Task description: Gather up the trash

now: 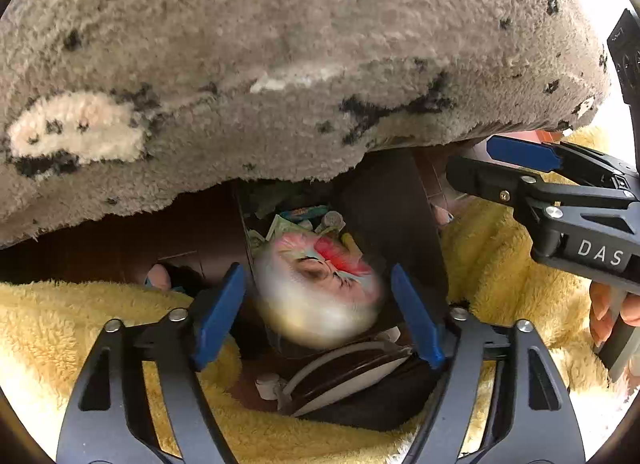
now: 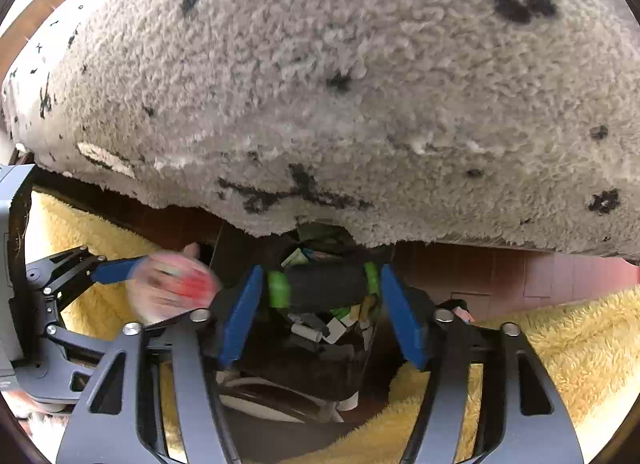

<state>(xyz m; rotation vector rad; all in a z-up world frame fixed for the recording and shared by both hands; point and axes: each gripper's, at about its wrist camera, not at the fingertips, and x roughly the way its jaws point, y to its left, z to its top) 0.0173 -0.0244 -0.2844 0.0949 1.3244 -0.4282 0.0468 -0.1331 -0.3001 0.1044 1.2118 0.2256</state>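
Observation:
A white, pink and red crumpled wrapper [image 1: 316, 288] is blurred between the open fingers of my left gripper [image 1: 318, 314], over a dark trash bin [image 1: 392, 208] that holds several wrappers. No finger visibly touches it. It also shows in the right wrist view [image 2: 172, 288], at the left gripper's tip. My right gripper [image 2: 320, 308] is open, with a black object with green ends [image 2: 324, 284] lying between its blue fingers [image 2: 240, 312]; contact is not clear. The right gripper also shows in the left wrist view [image 1: 504, 164].
A grey shaggy rug [image 1: 280, 64] with black marks hangs across the top of both views. A yellow fluffy blanket [image 1: 500, 264] surrounds the bin. Brown floor tiles [image 2: 520, 276] lie at the right. A white round rim [image 1: 352, 376] sits below the bin.

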